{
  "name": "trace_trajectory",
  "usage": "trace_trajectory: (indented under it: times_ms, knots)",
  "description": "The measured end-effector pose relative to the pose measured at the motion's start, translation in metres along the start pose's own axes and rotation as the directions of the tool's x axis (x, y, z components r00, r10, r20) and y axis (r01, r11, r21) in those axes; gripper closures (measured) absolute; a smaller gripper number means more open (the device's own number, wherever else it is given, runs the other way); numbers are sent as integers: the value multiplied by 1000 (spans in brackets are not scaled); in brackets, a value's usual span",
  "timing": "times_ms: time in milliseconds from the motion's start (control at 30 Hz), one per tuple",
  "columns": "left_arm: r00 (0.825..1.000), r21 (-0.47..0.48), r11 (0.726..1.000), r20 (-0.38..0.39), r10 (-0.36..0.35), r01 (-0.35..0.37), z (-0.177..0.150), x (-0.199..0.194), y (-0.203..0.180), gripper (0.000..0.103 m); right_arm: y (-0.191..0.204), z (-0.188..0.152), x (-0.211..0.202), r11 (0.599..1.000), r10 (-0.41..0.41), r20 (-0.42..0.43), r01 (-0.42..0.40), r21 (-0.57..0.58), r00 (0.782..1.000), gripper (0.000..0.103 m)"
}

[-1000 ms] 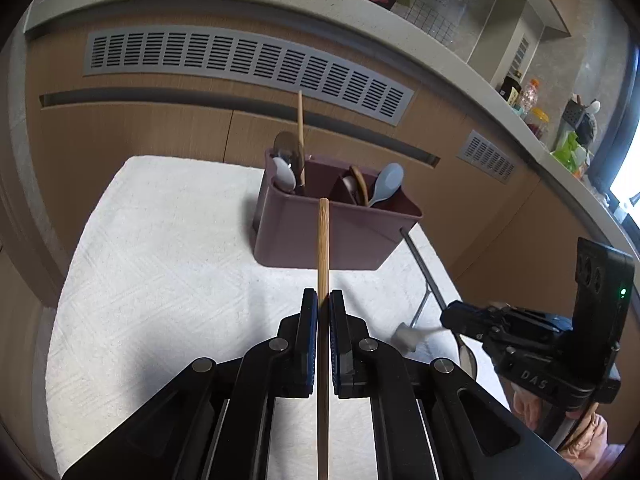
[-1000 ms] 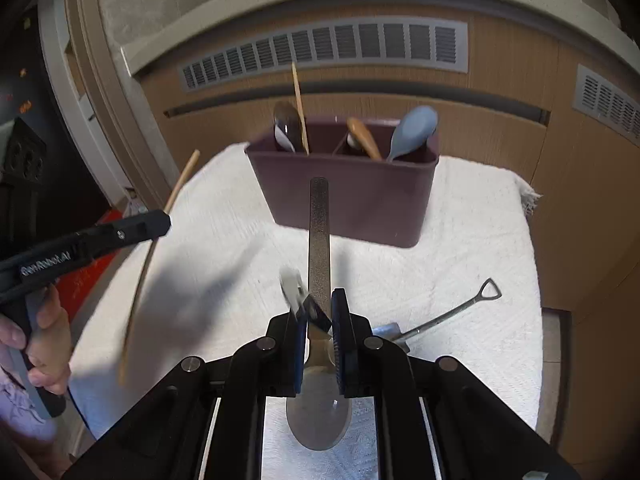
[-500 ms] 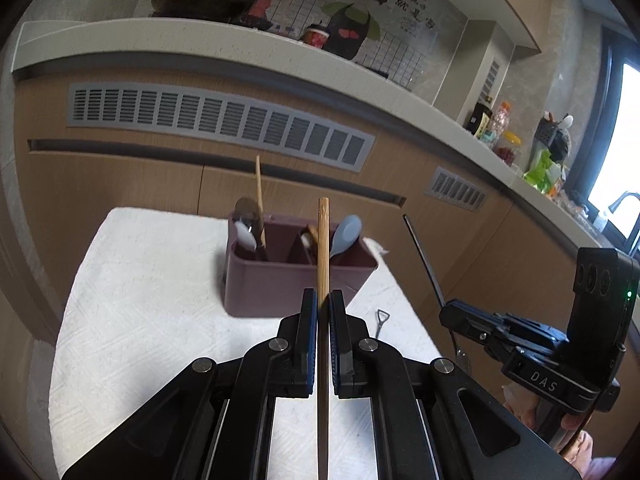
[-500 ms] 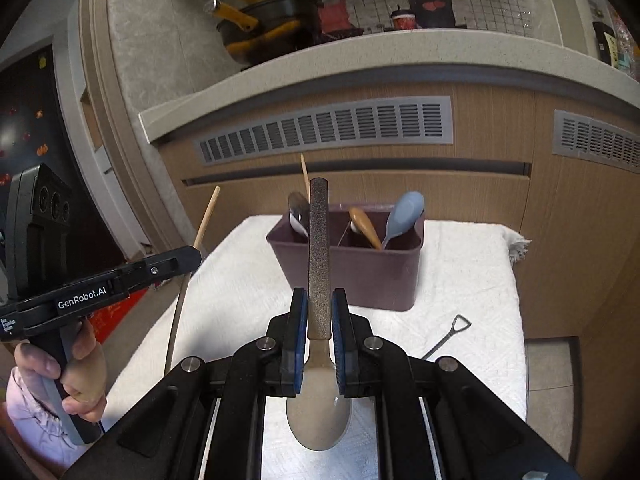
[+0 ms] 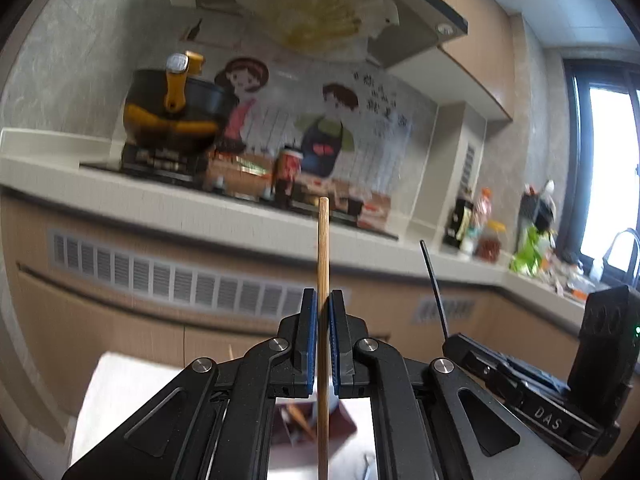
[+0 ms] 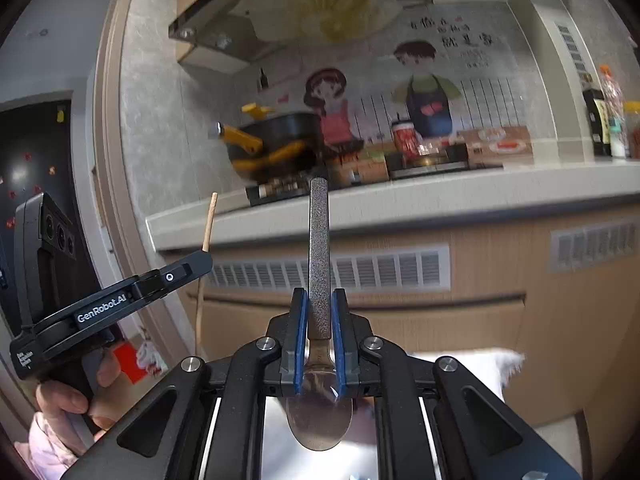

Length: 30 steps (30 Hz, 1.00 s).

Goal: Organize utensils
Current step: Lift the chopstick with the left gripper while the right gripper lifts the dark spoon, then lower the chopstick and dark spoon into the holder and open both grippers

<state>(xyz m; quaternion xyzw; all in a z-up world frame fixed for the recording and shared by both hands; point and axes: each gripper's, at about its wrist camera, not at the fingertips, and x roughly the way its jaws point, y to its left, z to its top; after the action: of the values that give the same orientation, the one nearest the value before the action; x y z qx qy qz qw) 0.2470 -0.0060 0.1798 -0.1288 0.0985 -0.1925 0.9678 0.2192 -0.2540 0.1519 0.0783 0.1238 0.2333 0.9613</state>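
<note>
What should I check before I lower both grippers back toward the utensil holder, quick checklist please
1. Left gripper shut on the wooden chopstick: ok.
2. Right gripper shut on the spoon, bowl toward the camera: ok.
3. Utensil holder in sight: not ok, only a sliver shows below the left fingers; the right wrist view misses it.
4. Free compartment for each piece: cannot tell.
5. Grippers apart from each other: ok.
6. Views sharp enough to aim: not ok, the background is blurred.

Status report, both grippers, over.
Left gripper shut on thin wooden chopstick. Right gripper shut on metal spoon with speckled grey handle. Nothing blocking.
</note>
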Motion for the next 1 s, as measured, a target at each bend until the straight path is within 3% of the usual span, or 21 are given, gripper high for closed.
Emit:
trace_trajectory:
  times_ms: [167, 567, 800, 1000]
  knots:
    - [1000, 12, 1000, 17, 12, -12, 3, 31, 12, 97, -7, 5, 31, 999, -40, 26, 41, -18, 999, 92]
    - [998, -26, 1000, -69, 8, -10, -40, 109, 44, 97, -45, -32, 107, 998, -42, -102, 45, 31, 994, 92]
    - [997, -26, 999, -71, 29, -31, -63, 133, 55, 97, -61, -59, 140, 997, -48, -165, 56, 47, 985, 92]
    - [994, -22, 998, -93, 58, -61, -85, 145, 61, 95, -60, -84, 157, 997, -78, -174, 78, -6, 982, 92]
